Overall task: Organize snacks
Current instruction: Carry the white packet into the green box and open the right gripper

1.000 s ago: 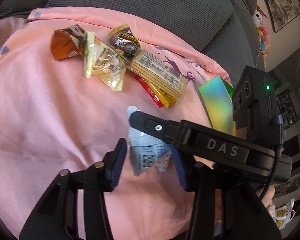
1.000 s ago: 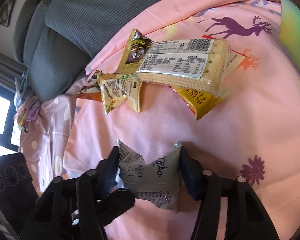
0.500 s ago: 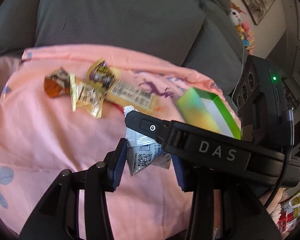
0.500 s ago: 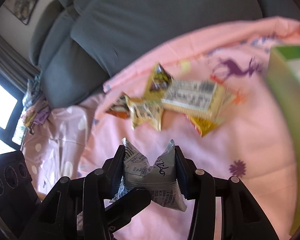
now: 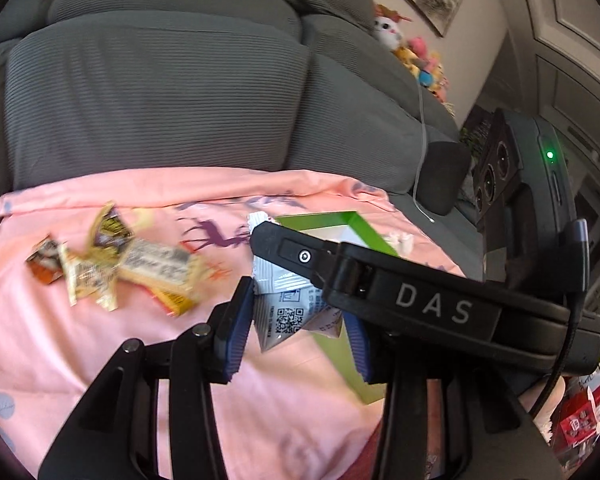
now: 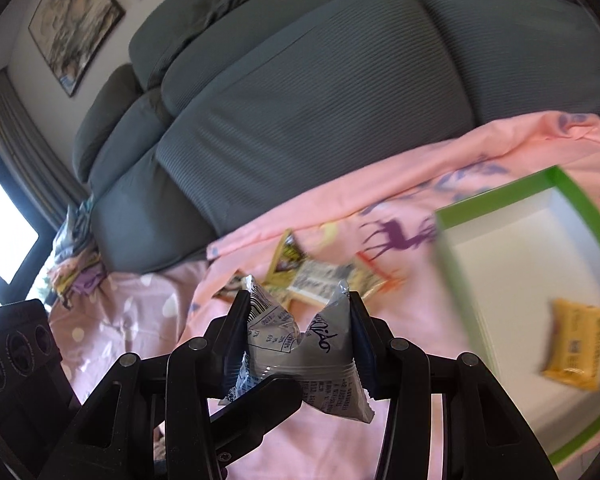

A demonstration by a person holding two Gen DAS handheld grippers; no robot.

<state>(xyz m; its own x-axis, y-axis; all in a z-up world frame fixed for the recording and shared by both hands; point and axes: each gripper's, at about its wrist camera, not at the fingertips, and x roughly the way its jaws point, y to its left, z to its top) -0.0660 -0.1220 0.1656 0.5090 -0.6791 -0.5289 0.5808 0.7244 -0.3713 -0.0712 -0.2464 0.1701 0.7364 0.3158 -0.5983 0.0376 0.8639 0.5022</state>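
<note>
- Both hand-held grippers pinch one grey snack packet (image 6: pixel 300 344): right hand-held gripper (image 6: pixel 298 340), left hand-held gripper (image 5: pixel 296 320), clear above the pink sheet (image 5: pixel 100 360).
- Best practice: carry level over the green-rimmed box (image 6: pixel 572 184), release low beside the yellow packet (image 6: pixel 576 364).

Both wrist views: close, sofa-facing (image 5: pixel 148 92)

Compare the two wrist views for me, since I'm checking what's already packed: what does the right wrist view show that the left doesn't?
Only the right wrist view shows the white floor of the green-rimmed box with a yellow snack packet lying in it. Only the left wrist view shows stuffed toys on the sofa arm. Both show the white crinkled snack pouch, pinched by the left gripper and right gripper, and the loose wrapper pile on the pink sheet.
</note>
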